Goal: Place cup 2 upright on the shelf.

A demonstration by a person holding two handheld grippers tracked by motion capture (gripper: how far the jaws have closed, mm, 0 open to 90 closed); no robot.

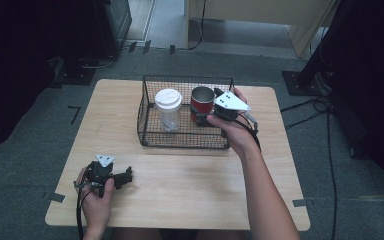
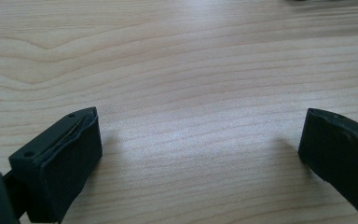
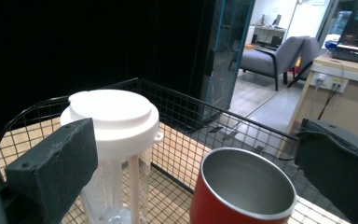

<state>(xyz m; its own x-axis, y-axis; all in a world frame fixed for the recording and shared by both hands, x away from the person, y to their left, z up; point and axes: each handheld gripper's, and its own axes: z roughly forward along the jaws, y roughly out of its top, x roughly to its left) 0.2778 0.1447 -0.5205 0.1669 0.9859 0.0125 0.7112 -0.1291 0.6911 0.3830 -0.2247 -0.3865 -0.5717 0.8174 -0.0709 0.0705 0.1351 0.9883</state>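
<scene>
A black wire basket [image 1: 150, 135] stands at the back middle of the wooden table [image 1: 180, 185]. Inside it are a clear tumbler with a white lid [image 1: 168, 109] on the left and a red steel-lined cup [image 1: 201, 104] on the right. My right gripper [image 1: 215, 102] hovers at the basket's right side, open, its jaws spread either side of the red cup [image 3: 242, 196], with the lidded tumbler [image 3: 114, 140] beyond the left jaw. My left gripper [image 1: 126, 176] rests low over the table's front left, open, with bare wood [image 2: 200, 140] between its jaws.
The basket's wire walls [image 3: 205, 116] rise around both vessels. Beyond the table lie grey carpet, cables [image 1: 310, 107] and black stands [image 1: 300, 80]. Bare tabletop stretches in front of the basket.
</scene>
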